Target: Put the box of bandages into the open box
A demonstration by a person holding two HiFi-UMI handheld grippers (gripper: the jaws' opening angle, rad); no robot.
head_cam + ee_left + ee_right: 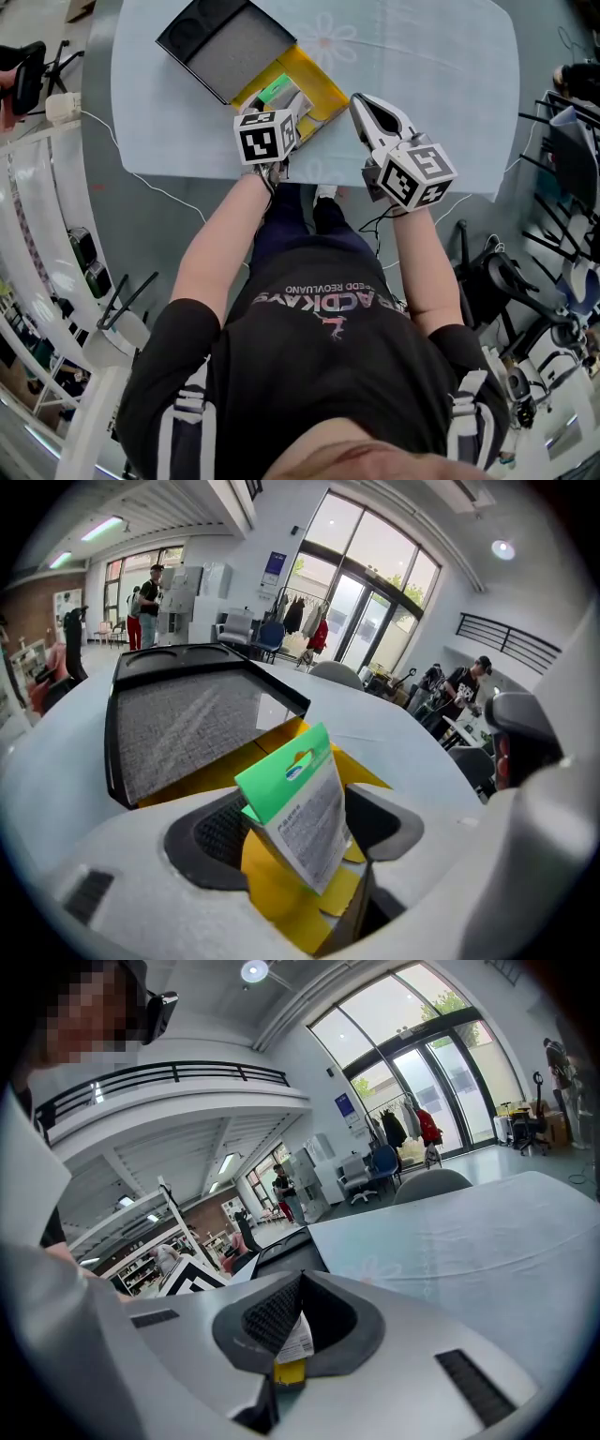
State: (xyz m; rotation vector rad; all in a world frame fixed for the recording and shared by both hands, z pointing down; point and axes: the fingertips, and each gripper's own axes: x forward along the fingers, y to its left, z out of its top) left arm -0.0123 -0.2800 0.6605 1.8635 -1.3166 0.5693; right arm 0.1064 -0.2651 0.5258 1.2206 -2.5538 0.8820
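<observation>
The open box (323, 94) has a yellow inside and a black lid (225, 42) folded back; it lies at the table's near left. The box of bandages (274, 89), green-topped with a white printed side, stands tilted inside it. My left gripper (286, 101) hangs over the yellow box. In the left gripper view the bandage box (300, 808) sits between the wide-apart jaws of the left gripper (298, 832), with a gap at the right pad. My right gripper (359, 101) rests to the right of the yellow box, shut and holding nothing (298, 1321).
The light blue table (422, 56) stretches to the right and back. Its near edge runs just under both grippers. Chairs and cables (506, 272) stand on the floor at the right, white shelving (37, 244) at the left. People stand far off (145, 602).
</observation>
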